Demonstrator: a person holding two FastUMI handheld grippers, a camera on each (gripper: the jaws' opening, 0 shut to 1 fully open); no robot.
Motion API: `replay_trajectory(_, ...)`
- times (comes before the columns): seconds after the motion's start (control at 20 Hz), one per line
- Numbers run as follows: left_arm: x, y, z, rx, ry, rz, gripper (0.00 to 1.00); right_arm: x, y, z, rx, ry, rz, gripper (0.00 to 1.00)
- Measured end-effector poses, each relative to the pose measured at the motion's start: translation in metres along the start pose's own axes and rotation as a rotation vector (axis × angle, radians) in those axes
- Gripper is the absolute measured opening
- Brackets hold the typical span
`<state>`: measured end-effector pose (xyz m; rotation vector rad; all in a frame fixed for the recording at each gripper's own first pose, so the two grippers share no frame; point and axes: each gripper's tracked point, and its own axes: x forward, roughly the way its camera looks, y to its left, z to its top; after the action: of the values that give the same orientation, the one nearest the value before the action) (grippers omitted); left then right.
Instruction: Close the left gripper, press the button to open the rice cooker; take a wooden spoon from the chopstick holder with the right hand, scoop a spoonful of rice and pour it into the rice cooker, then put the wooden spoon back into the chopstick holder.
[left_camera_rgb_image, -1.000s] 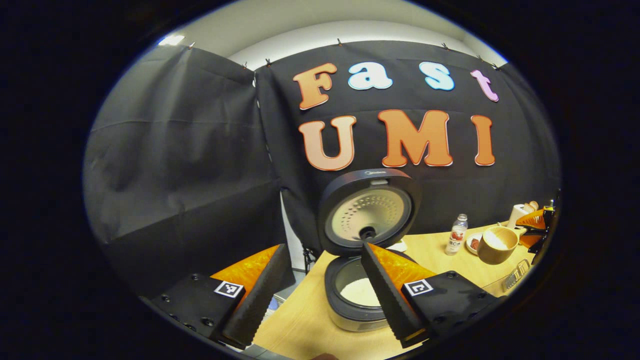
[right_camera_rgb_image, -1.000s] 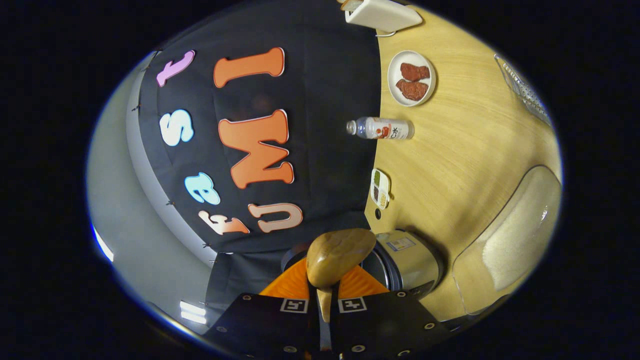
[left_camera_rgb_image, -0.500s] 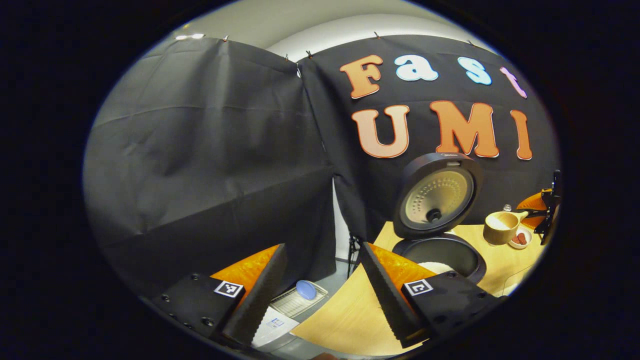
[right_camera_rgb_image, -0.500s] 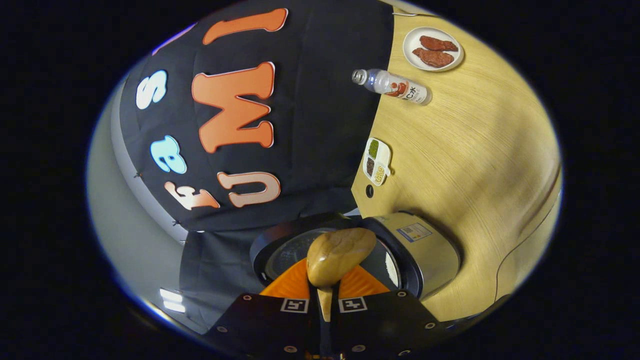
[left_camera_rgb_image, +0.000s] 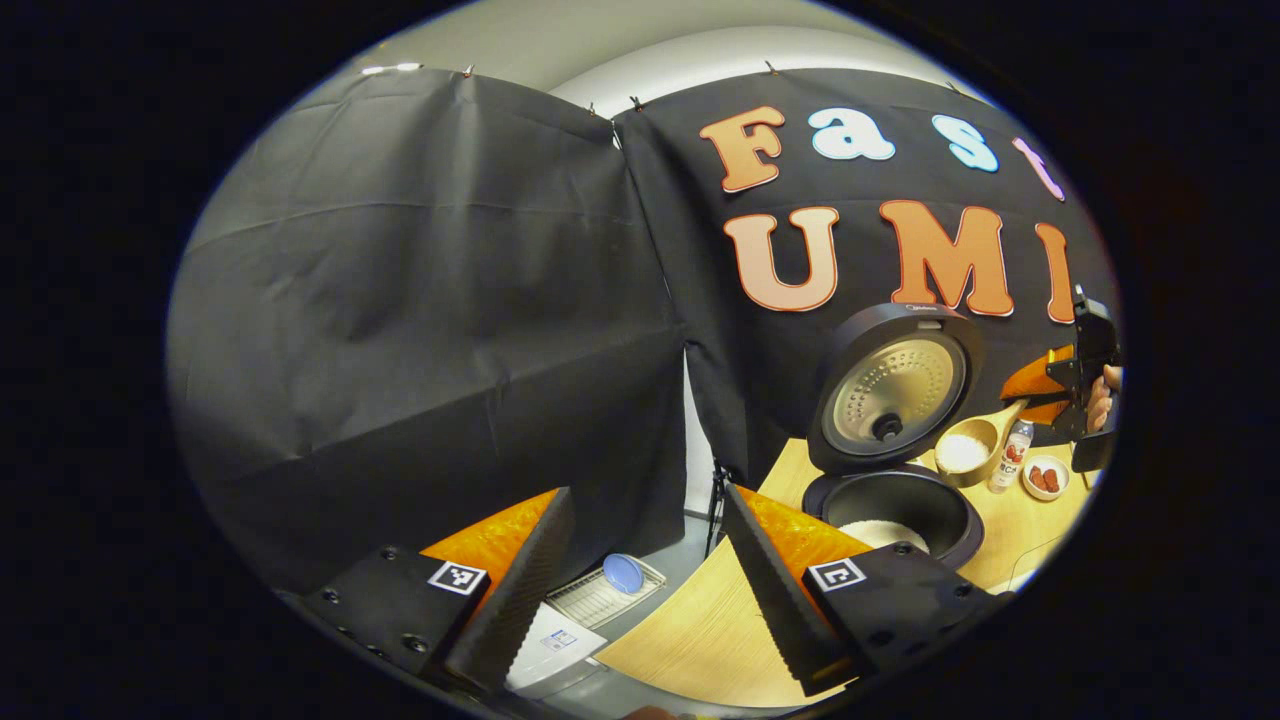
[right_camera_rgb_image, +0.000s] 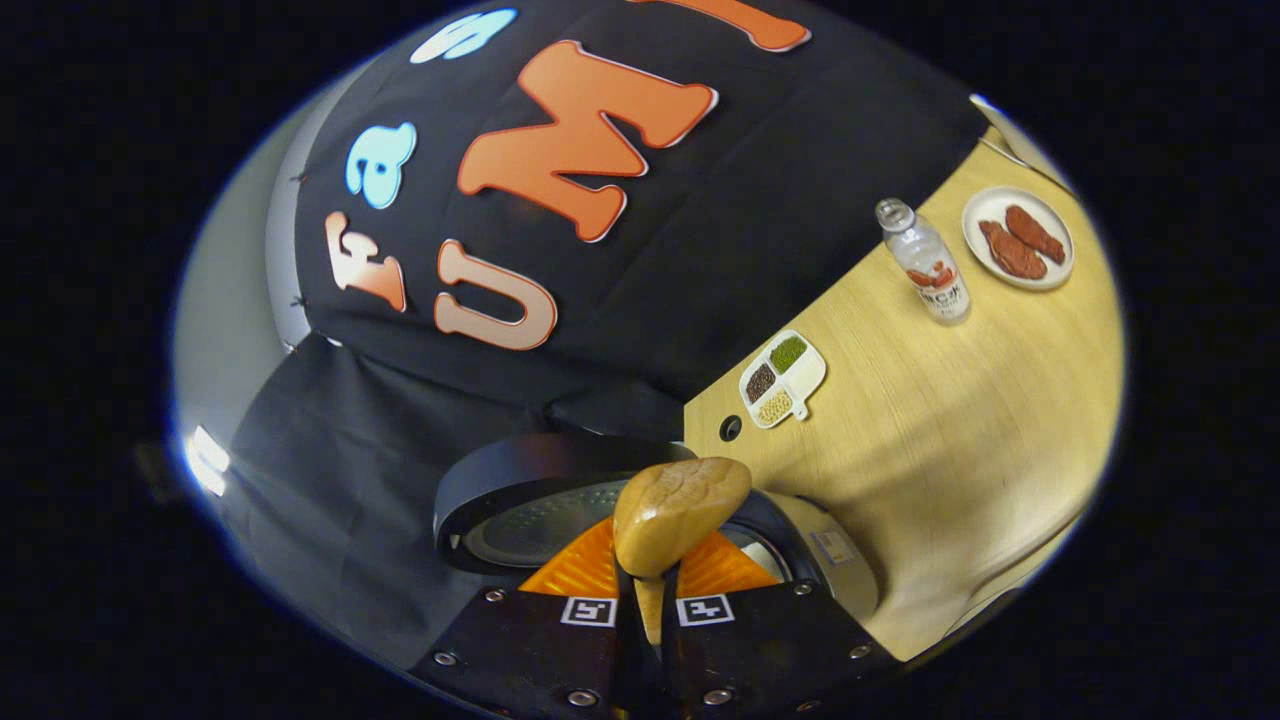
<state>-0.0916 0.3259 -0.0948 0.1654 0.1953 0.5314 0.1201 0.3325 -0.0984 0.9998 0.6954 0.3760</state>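
Left tongs (left_camera_rgb_image: 640, 590) spread wide, gripping nothing, held off the bench (left_camera_rgb_image: 700, 630) edge, aimed at the booth wall. Right tongs (right_camera_rgb_image: 648, 600) clamped on the wooden spoon (right_camera_rgb_image: 678, 512) handle, rolled sideways. Spoon bowl (left_camera_rgb_image: 962, 452) holds rice, level beside the raised lid (left_camera_rgb_image: 893, 385), above the rice cooker (left_camera_rgb_image: 893, 505) pot. A hand (left_camera_rgb_image: 1100, 395) grips the right tool. Farther: bottle (right_camera_rgb_image: 925, 262), plate of meat (right_camera_rgb_image: 1017, 238).
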Motion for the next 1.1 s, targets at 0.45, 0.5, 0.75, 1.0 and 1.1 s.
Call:
replay_trajectory(0.45, -0.002, -0.009, -0.003, 0.040, 0.009, -0.013, 1.00, 0.014, 0.027, 0.000, -0.452, -0.051, -0.064, 0.07)
replay_trajectory(0.5, -0.002, -0.008, -0.004, 0.042, 0.010, -0.010, 1.00, 0.015, 0.031, -0.007, -0.481, -0.043, -0.059, 0.07)
replay_trajectory(0.75, -0.001, -0.007, -0.007, 0.086, 0.012, 0.001, 0.96, 0.013, 0.055, -0.007, -0.634, -0.079, -0.039, 0.08)
replay_trajectory(1.0, 0.001, -0.008, -0.007, 0.077, 0.014, 0.003, 0.96, 0.004, 0.083, -0.016, -0.864, -0.152, 0.048, 0.08)
replay_trajectory(1.1, 0.001, -0.009, -0.008, 0.079, 0.016, 0.005, 0.96, -0.001, 0.091, -0.028, -0.950, -0.158, 0.097, 0.07)
